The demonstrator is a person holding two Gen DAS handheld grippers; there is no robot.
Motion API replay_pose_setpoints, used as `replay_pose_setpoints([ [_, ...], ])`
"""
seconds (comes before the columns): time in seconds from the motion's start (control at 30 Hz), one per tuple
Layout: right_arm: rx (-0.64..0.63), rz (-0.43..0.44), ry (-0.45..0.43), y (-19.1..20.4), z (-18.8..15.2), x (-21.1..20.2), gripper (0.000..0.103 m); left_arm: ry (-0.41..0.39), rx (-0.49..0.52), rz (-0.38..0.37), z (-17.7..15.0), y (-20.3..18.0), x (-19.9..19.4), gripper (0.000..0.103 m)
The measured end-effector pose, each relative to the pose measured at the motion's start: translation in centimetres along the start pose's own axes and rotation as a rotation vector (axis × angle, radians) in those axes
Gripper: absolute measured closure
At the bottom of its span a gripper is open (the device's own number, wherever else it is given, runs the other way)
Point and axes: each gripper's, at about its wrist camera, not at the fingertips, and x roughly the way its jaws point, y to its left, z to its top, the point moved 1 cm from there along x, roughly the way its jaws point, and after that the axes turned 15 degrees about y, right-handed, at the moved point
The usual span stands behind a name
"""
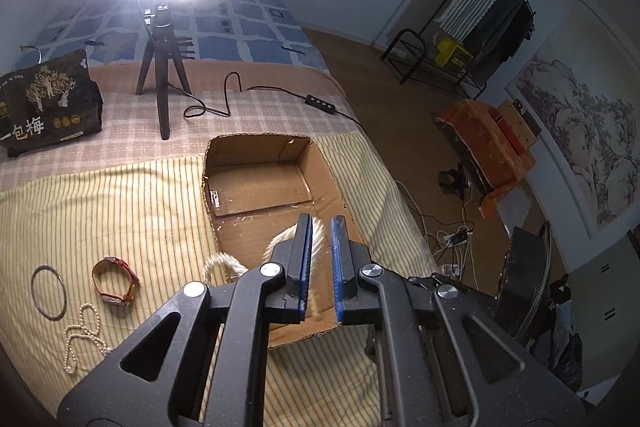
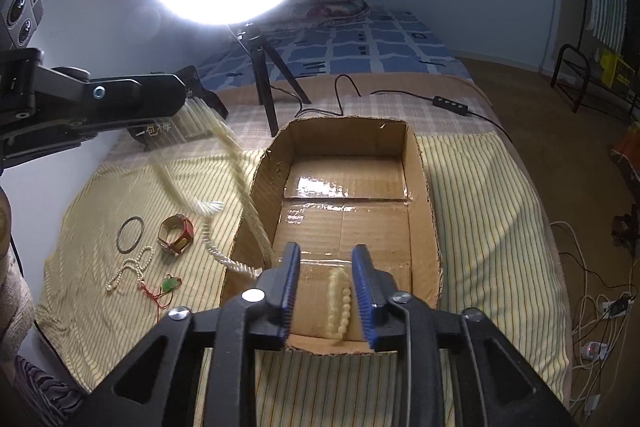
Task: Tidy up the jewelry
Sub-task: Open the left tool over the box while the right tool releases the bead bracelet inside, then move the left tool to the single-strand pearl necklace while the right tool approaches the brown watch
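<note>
An open cardboard box (image 2: 420, 187) lies on the striped yellow cloth. My right gripper (image 2: 326, 259) hangs open over its near end; a short cream bead strand (image 2: 340, 303) is between the fingers, free of both pads. My left gripper (image 2: 182, 99), to the left and higher, is shut on a long cream bead necklace (image 2: 236, 163) that hangs blurred down to the box's left wall. In the left wrist view that necklace (image 1: 280, 241) shows behind the left gripper (image 1: 320, 227). On the cloth lie a black bangle (image 2: 130, 234), a red-strap watch (image 2: 176, 233), a pearl necklace (image 2: 130, 269) and a green pendant (image 2: 170, 283).
A bright ring light on a tripod (image 2: 268, 87) stands behind the box, its cable and switch (image 2: 450, 105) trailing right. A dark printed bag (image 1: 48, 99) sits at the back left. The bed's edge drops off to the right, with wires on the floor (image 2: 592, 291).
</note>
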Motion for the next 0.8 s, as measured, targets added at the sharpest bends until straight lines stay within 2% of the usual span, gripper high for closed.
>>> replay_pose_setpoints([
  [0.13,0.008,-0.015,-0.002,-0.2,-0.1,-0.1,0.060,0.000,0.000,0.011,0.0,0.0,-0.2,0.097],
  [0.4,0.013,-0.027,-0.008,-0.2,-0.1,-0.2,0.053,-0.018,0.002,0.067,-1.3,1.4,-1.7,0.097],
  [0.57,-0.014,-0.026,-0.020,0.9,-0.2,-0.3,0.045,-0.050,-0.006,0.136,-2.9,3.5,-3.8,0.096],
  [0.63,-0.027,-0.020,-0.023,1.5,-0.3,-0.4,0.044,-0.062,-0.013,0.167,-3.7,4.6,-4.8,0.089],
  [0.7,-0.039,-0.010,-0.025,2.1,-0.3,-0.4,0.042,-0.079,-0.019,0.208,-4.6,5.9,-5.8,0.072],
  [0.8,-0.065,0.012,-0.033,3.2,-0.4,-0.4,0.037,-0.100,-0.028,0.266,-6.0,8.0,-7.1,0.063],
])
